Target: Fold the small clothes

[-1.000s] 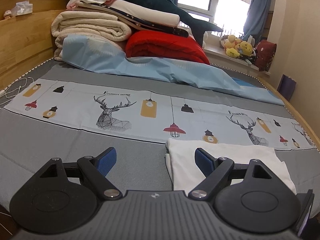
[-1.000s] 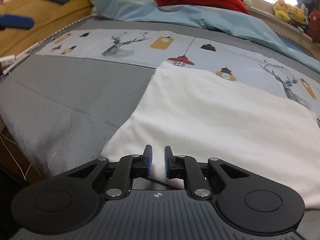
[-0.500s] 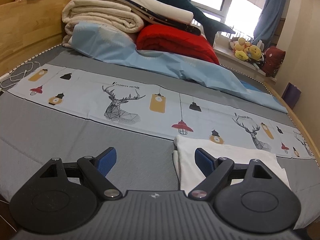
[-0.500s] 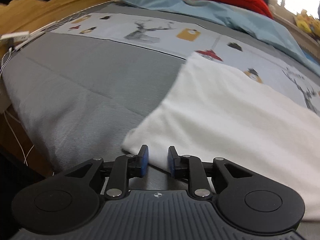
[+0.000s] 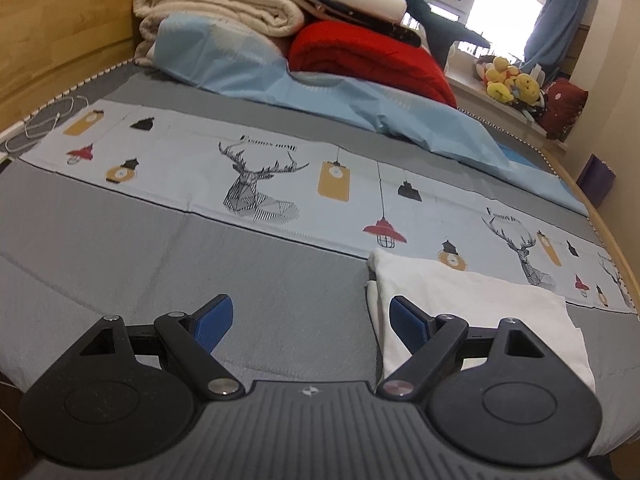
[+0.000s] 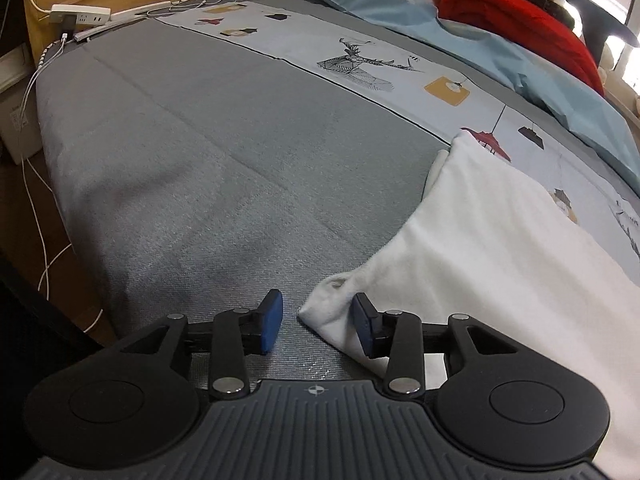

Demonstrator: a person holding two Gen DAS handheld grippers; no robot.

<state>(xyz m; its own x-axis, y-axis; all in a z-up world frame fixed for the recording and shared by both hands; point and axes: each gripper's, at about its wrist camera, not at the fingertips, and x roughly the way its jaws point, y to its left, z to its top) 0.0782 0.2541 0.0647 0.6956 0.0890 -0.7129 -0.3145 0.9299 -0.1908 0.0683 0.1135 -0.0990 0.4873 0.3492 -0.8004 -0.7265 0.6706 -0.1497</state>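
White cloth (image 6: 500,248) corner lies between opening right claw (image 6: 318,320) tips — unpinched.

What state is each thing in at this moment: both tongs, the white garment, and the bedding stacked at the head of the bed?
Left tongs: open wide, empty.
Right tongs: opening, garment corner between them.
White garment: folded, flat on the bed.
Red blanket: folded, piled.
Cream blanket: folded, stacked.

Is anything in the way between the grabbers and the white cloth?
Nothing visible is. The white cloth lies flat on the gray bed cover. The right gripper, jaws opening, has its corner between them; the left gripper is beside its edge.
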